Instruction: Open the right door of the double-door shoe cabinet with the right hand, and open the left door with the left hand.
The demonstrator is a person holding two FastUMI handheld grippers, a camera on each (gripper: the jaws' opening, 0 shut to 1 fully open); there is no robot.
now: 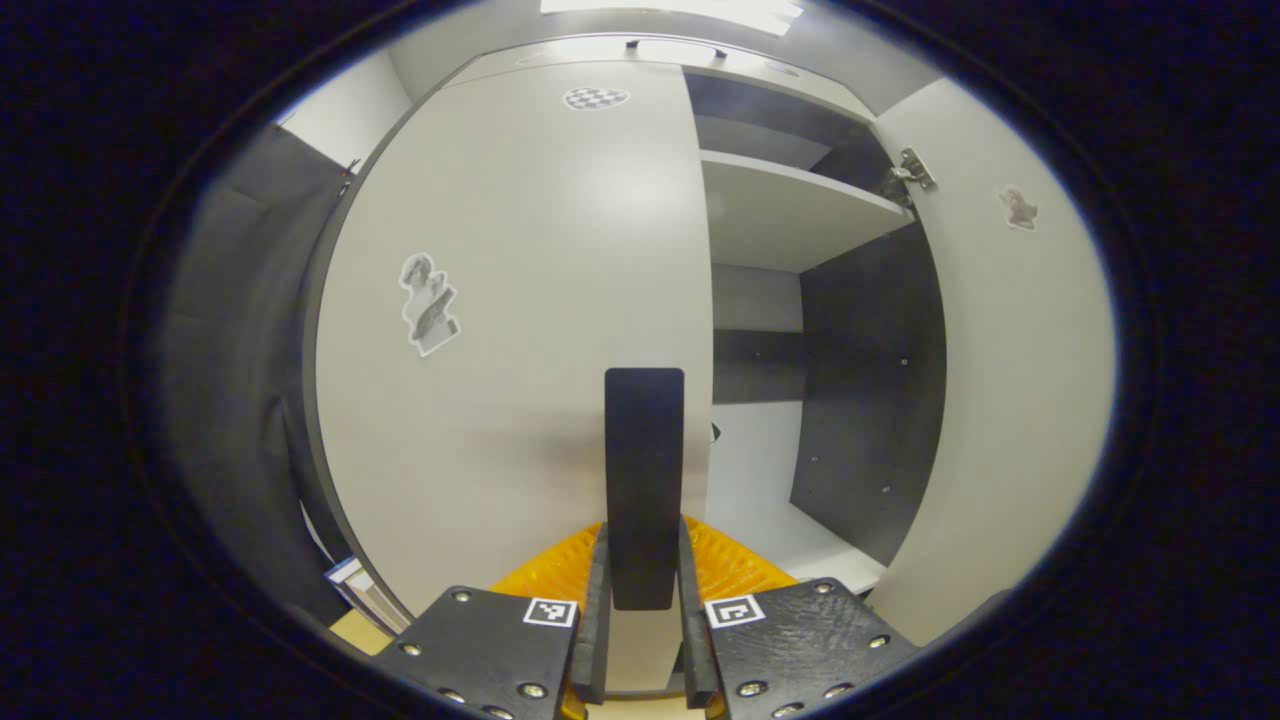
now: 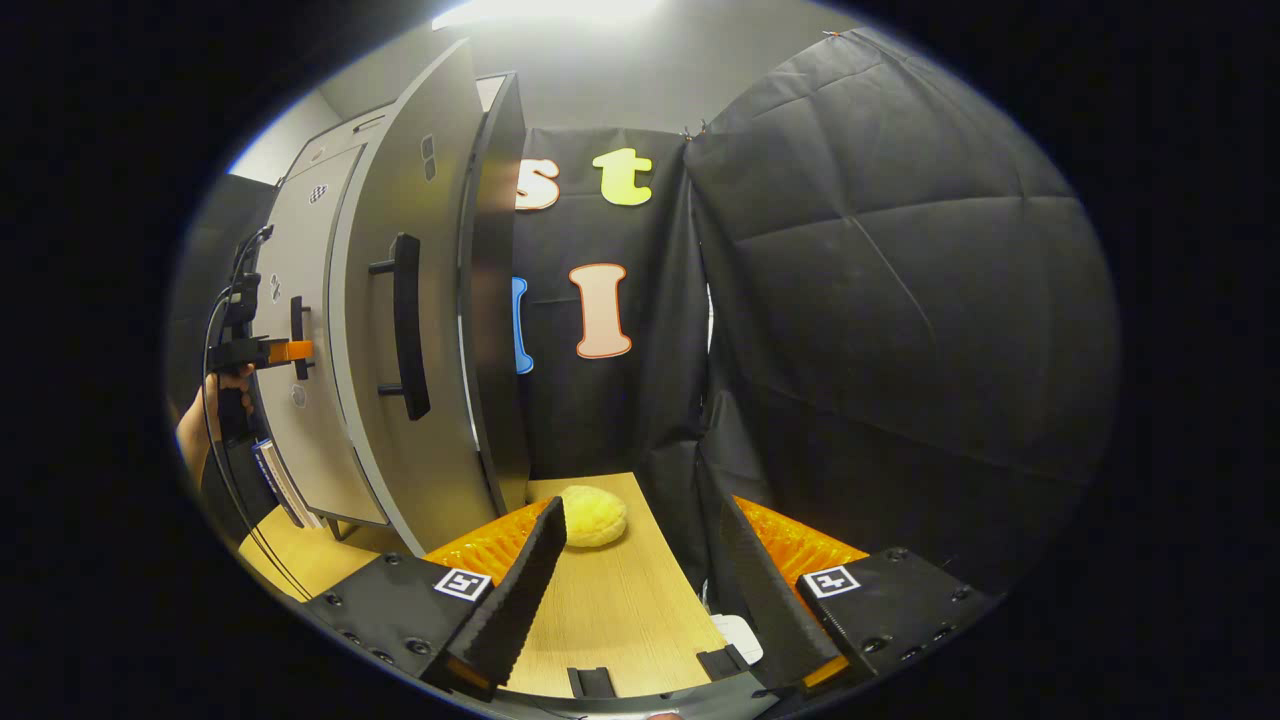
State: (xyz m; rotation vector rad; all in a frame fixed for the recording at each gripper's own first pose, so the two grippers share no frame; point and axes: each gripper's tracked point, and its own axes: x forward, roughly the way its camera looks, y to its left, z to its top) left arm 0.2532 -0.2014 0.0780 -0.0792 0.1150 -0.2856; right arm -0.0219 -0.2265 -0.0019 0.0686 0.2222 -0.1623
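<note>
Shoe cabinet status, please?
Left gripper shut on left door handle. Right gripper open, empty. Right door open, left door closed.

1. We are seeing the left gripper (image 1: 645,640) showing black bolted plates, each wearing a square black-and-white marker, over ribbed orange housing.
2. We are seeing the right gripper (image 2: 640,575) wearing matching plates, markers and orange ribbing.

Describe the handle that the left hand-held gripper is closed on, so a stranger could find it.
Start at the pale double-door shoe cabinet. On its closed left door, near the edge by the open half, stands a dark upright bar handle, clamped by the left hand-held gripper.
</note>
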